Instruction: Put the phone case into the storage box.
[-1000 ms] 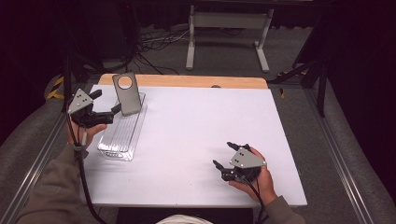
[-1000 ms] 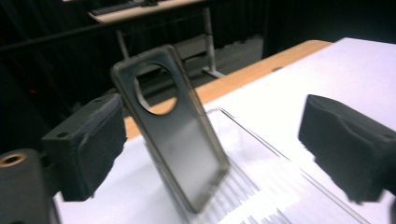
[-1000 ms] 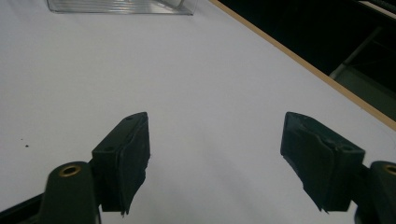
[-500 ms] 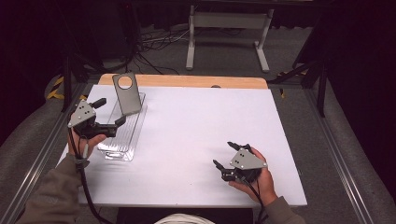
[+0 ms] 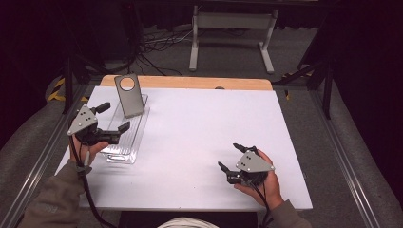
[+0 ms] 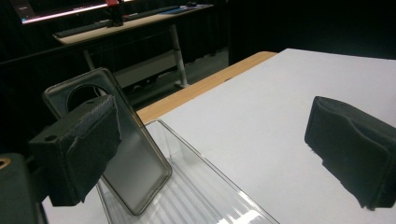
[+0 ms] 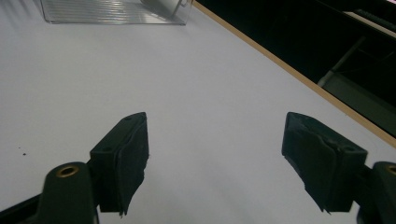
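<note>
At the left edge of the white rectangular surface [image 5: 199, 142], my left tongs [image 5: 113, 117] hang just over a clear ribbed plastic tray [image 5: 124, 137], their jaws spread wide and closed on nothing. A grey, translucent phone case with a round camera cut-out [image 5: 129, 95] stands tilted at the tray's far end, its lower edge resting in the tray and its cut-out at the top. Seen in the left gripper view, the phone case [image 6: 126, 158] leans just behind one padded jaw, and I cannot tell whether that jaw touches it; the other jaw sits well off to the side above bare white surface [image 6: 261, 121]. The tray [image 6: 205, 191] runs toward me from the foot of the case.

My right tongs [image 5: 233, 159] rest low near the surface's near right corner, well apart from the tray, cradled in my right hand [image 5: 268, 183]. In the right gripper view the right tongs [image 7: 215, 158] stand wide apart with only white surface [image 7: 187, 84] between them, and the tray's end wall [image 7: 112, 14] lies far off at the top of the frame. A light wooden strip [image 5: 190, 82] borders the far side of the surface.
</note>
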A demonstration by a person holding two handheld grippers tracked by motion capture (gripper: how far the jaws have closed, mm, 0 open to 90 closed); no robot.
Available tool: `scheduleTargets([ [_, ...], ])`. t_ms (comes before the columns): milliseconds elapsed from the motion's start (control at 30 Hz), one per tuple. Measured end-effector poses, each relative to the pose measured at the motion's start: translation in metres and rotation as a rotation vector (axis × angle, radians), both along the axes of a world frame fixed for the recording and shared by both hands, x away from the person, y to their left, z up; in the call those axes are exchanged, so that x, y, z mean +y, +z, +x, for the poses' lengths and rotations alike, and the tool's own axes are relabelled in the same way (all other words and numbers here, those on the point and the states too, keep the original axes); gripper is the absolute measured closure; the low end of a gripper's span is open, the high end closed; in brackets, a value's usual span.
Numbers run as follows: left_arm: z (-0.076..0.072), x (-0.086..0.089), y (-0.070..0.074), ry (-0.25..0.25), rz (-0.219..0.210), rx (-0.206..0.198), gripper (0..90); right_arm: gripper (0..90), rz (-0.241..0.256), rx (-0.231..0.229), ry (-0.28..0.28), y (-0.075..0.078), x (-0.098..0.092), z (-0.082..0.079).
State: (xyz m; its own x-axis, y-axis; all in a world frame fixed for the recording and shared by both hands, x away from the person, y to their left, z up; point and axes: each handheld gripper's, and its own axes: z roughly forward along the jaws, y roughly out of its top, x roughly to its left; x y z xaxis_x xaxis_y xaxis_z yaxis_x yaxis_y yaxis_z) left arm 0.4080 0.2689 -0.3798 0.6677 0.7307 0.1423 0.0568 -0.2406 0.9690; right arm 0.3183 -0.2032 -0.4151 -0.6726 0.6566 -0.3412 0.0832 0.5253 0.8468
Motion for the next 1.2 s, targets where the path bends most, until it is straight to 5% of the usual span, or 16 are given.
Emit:
scheduleTargets([
  [1200, -0.033, -0.01, 0.002, -0.055, 0.034, -0.037, 4.9, 21.7, 0.021, -0.016, 0.024, 0.004, 0.001, -0.005],
])
